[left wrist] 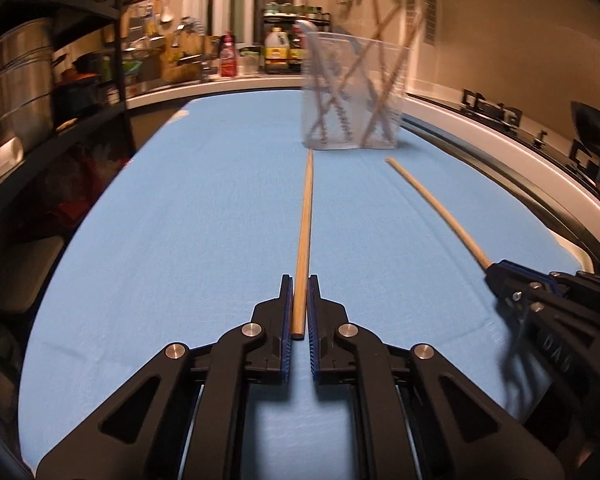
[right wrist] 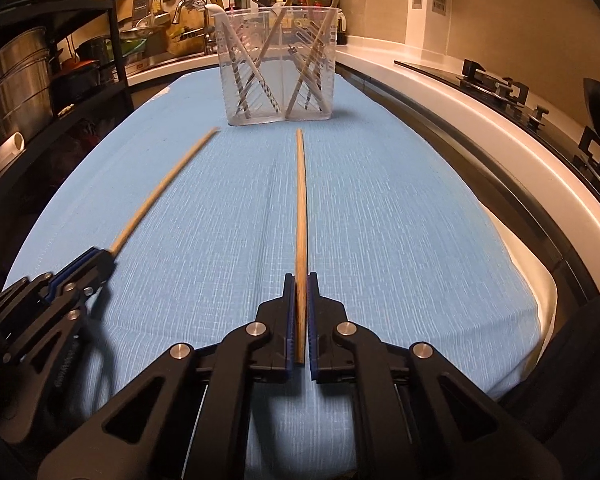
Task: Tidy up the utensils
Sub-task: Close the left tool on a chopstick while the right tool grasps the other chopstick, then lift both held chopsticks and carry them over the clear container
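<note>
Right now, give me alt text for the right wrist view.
The right gripper is shut on a long wooden chopstick that points at a clear plastic utensil holder with chopsticks standing inside. At lower left, the left gripper holds a second wooden chopstick above the blue tablecloth.

a: both grippers look the same to me. the left gripper (left wrist: 300,304) is matte black plastic with angular linkage arms, triangular cutouts and round silver pivot screws.

b: yep, right gripper (right wrist: 300,312) too. blue ribbed pads (right wrist: 289,320) line the inner finger faces. from the left wrist view its side shows faint embossed lettering, too blurred to read, and a thin dark cable looping off it.
</note>
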### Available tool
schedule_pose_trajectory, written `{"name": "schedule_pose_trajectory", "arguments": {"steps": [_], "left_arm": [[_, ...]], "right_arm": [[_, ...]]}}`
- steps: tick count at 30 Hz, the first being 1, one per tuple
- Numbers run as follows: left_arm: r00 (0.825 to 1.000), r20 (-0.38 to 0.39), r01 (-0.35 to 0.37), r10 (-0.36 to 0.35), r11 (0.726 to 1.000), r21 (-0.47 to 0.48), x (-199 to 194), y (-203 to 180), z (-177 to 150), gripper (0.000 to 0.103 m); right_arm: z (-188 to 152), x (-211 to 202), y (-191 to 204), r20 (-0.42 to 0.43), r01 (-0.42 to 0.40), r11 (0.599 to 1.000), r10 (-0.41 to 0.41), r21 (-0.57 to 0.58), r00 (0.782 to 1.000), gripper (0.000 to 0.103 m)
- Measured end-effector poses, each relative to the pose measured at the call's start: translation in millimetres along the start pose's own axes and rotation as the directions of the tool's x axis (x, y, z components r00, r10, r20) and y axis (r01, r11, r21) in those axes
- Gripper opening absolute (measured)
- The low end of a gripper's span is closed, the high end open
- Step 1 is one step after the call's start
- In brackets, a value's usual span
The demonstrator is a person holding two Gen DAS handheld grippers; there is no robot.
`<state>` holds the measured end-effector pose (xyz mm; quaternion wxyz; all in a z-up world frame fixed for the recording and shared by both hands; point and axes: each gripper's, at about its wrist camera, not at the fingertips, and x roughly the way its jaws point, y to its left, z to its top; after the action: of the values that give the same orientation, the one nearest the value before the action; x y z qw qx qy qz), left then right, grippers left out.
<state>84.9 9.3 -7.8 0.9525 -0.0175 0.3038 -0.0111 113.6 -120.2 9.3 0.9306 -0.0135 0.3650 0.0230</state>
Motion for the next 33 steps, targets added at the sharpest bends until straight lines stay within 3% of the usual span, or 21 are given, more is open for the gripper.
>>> {"name": "schedule_pose_trajectory", "arguments": {"steps": [5, 14, 23, 33], "left_arm": [[0.999, 0.033, -0.043, 0.043, 0.999, -0.027, -9, 10, -9, 0.007], [0.998, 0.048, -0.041, 0.042, 0.999, -0.027, -7, 11, -8, 0.007], [0.998, 0.045, -0.039, 0.04, 0.999, -0.015, -1, 8, -4, 0.007], [0.999, 0.025, -0.029, 0.029, 1.0, -0.007, 0, 5, 2, 0.007]], "right_arm": [[1, 2, 11, 0.008, -0.052, 0.998, 0.053, -0.041, 0.999, 0.007], [-3, 0, 14, 0.045, -0.014, 0.999, 0.016, -0.041, 0.999, 0.013], [-3, 1, 15, 0.056, 0.004, 0.999, -0.001, -0.051, 0.998, 0.006], [0, 1, 13, 0.053, 0.017, 0.998, -0.014, -0.053, 0.998, 0.006]]}}
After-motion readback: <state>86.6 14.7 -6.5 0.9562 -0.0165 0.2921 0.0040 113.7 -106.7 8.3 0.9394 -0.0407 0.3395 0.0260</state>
